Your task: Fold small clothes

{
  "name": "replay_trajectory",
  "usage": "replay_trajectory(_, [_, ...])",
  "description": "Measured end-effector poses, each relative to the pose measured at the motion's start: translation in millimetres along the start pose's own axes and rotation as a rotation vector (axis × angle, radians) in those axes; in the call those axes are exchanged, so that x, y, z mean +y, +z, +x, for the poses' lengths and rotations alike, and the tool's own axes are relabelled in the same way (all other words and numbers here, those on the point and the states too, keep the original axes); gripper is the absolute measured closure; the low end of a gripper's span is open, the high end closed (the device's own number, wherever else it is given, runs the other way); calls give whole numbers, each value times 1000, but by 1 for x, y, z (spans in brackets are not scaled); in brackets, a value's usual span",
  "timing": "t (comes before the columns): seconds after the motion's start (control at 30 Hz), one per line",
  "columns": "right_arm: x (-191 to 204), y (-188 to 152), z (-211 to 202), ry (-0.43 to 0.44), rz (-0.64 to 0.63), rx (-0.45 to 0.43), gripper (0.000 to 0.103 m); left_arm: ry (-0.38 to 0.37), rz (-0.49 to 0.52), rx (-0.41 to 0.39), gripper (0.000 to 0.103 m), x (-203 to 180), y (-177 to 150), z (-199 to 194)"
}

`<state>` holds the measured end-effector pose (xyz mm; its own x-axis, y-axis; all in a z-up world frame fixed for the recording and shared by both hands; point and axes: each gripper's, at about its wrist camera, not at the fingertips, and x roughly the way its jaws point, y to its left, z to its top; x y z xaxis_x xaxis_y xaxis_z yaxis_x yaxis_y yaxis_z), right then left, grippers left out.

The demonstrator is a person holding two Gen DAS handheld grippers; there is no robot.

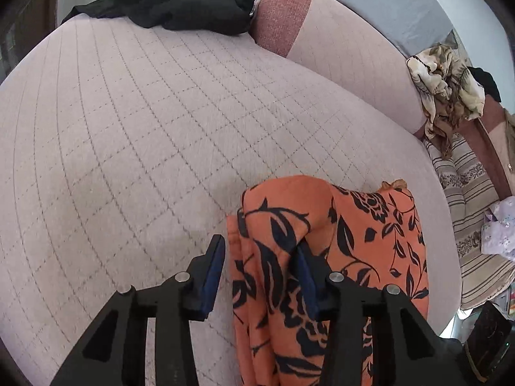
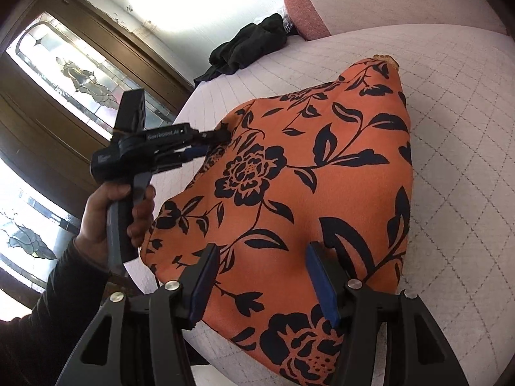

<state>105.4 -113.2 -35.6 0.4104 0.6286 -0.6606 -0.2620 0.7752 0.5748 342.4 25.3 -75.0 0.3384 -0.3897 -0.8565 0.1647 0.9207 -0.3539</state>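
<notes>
The left gripper stood with its jaws apart, the left edge of the orange floral garment lying between them; its right pad touched a raised fold, its left pad was over bare surface. No clamp was made. In the right wrist view the same tool met the garment's left edge, held by the person's hand.

The right gripper was also spread wide, both pads just above or on the near part of the cloth; contact could not be confirmed.

The garment lay on the quilted mattress, near and right in the left wrist view, partly doubled, with a ridge along its left side.

Handling judgement: the cloth appeared thin, light and limp, probably smooth enough to slip. It would drape and hold no shape. Grip should be taken at edges or corners, pinching all layers at the left fold and at the near hem.

Farther out lay a black garment at the far edge, by a pink bolster, and a patterned cloth at far right.
</notes>
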Motion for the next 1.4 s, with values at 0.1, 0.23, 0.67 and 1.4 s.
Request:
replay_trajectory(0.1, [-2, -2, -2, 15, 3, 0, 43, -7, -22, 22, 52, 6, 3, 10])
replay_trajectory(0.23, [-4, -3, -7, 28, 28, 0, 42, -16, -73, -40, 49, 7, -13, -19])
replay_trajectory(0.67, [19, -15, -21, 8, 41, 8, 35, 79, -101, -65, 38, -11, -125, -76])
replay_trajectory(1.4, [25, -48, -71, -138, 48, -91, 25, 306, 23, -199, 24, -48, -168, -122])
